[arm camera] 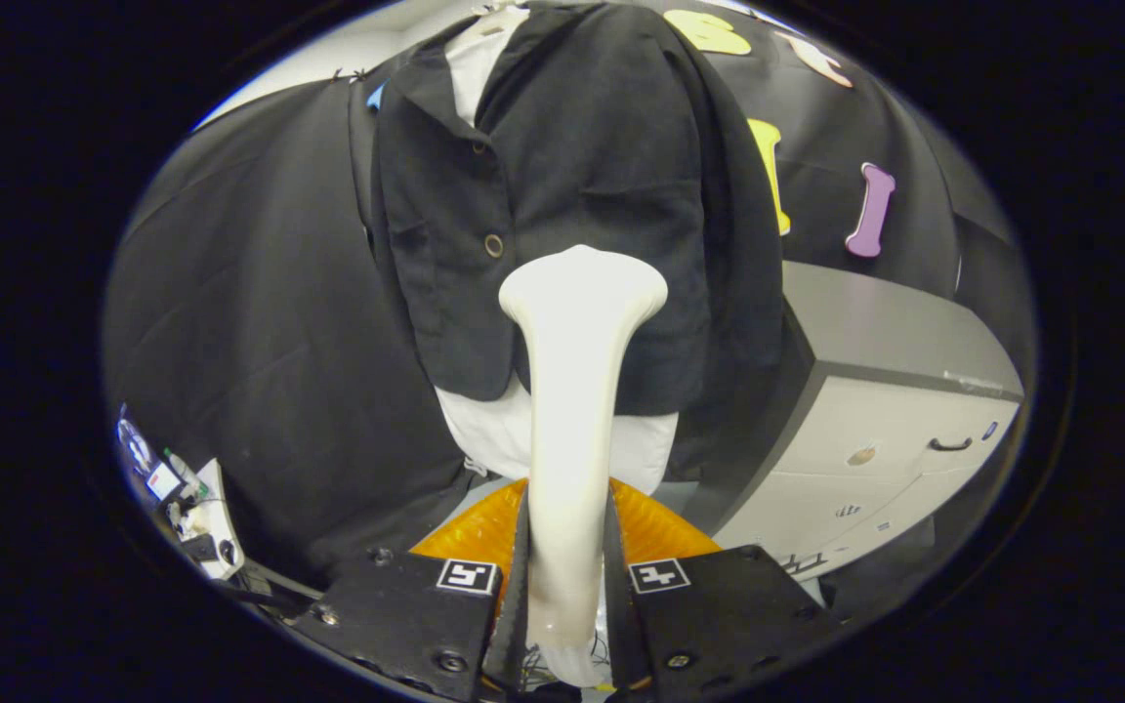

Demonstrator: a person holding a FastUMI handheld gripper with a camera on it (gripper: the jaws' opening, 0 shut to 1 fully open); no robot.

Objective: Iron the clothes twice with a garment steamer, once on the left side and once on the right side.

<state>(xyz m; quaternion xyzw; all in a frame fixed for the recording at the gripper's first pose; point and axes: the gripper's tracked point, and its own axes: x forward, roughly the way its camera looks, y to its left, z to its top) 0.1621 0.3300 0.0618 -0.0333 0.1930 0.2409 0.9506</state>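
Note:
A black vest (582, 195) over a white shirt hangs upright in front of the booth wall. My gripper (567, 566) is shut on the handle of a cream garment steamer (572, 391), both fingers pressing its sides. The steamer's wide head (582, 283) points at the vest's lower front, just right of the button line, close to the cloth or touching it; I cannot tell which. The white shirt hem (494, 439) shows below the vest behind the handle.
A grey cabinet (875, 420) with drawers stands right of the garment. An orange ribbed object (660, 532) lies below the shirt, behind my fingers. Small items and cables (191, 508) sit low on the left by the black cloth wall.

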